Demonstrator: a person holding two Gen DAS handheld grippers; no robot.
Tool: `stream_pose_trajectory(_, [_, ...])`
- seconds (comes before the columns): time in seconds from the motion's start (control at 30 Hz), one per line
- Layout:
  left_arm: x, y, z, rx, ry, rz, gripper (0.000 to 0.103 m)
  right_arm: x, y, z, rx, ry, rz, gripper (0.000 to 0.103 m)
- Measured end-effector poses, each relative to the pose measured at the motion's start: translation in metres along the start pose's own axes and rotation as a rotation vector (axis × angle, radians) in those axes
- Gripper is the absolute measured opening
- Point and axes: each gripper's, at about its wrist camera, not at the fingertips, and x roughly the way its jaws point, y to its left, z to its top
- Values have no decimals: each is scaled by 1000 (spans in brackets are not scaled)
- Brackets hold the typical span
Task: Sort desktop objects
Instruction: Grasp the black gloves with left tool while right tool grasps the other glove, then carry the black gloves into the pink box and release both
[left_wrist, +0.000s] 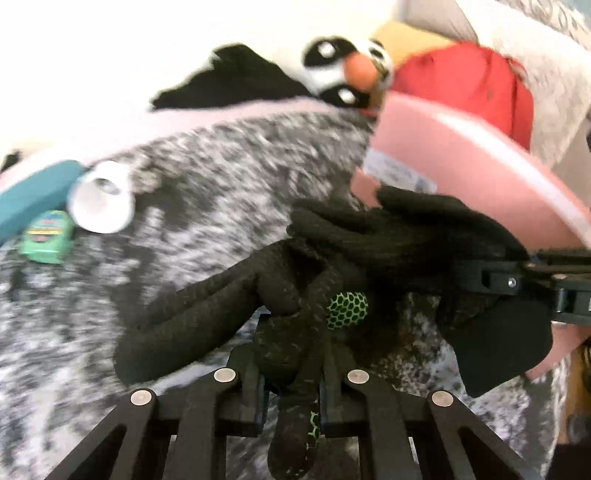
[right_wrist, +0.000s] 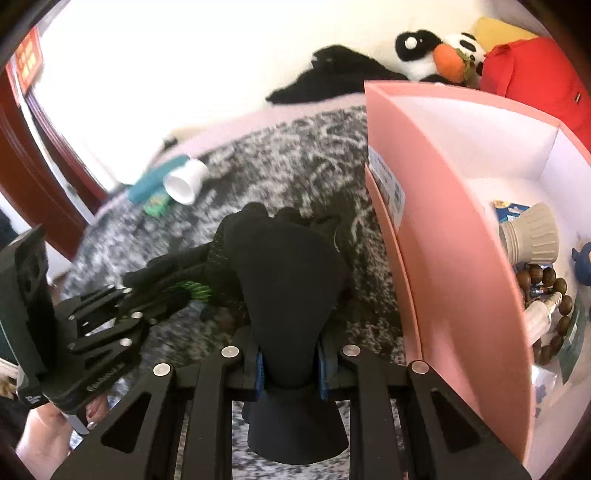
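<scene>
A black glove (left_wrist: 373, 236) with green honeycomb patches hangs between both grippers above the grey speckled cloth (left_wrist: 221, 166). My left gripper (left_wrist: 291, 398) is shut on its finger end. My right gripper (right_wrist: 290, 373) is shut on its cuff end (right_wrist: 291, 280); it also shows at the right of the left wrist view (left_wrist: 535, 284). The left gripper shows at the left of the right wrist view (right_wrist: 147, 295). The pink box (right_wrist: 424, 258) stands just right of the glove. It holds a beige bottle (right_wrist: 532, 236), wooden beads (right_wrist: 554, 284) and other small items.
A white cup (left_wrist: 101, 201) lies on its side, with a teal case (left_wrist: 33, 199) and a small green tape measure (left_wrist: 46, 236) at the far left. A panda plush (left_wrist: 343, 70), black cloth (left_wrist: 236, 77) and red cap (left_wrist: 476, 85) lie behind. A dark red door (right_wrist: 33, 155) is left.
</scene>
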Motion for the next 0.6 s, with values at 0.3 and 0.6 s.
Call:
stream_pose_trajectory(0.3, [-84,31,5,-105,-119,95,14,-54,16,-5,-29,-126,30,21])
stream_pose_trajectory(0.6, [-159,9,9,-75,-245,99,14,-108,31,-10,-55,-250,61,21])
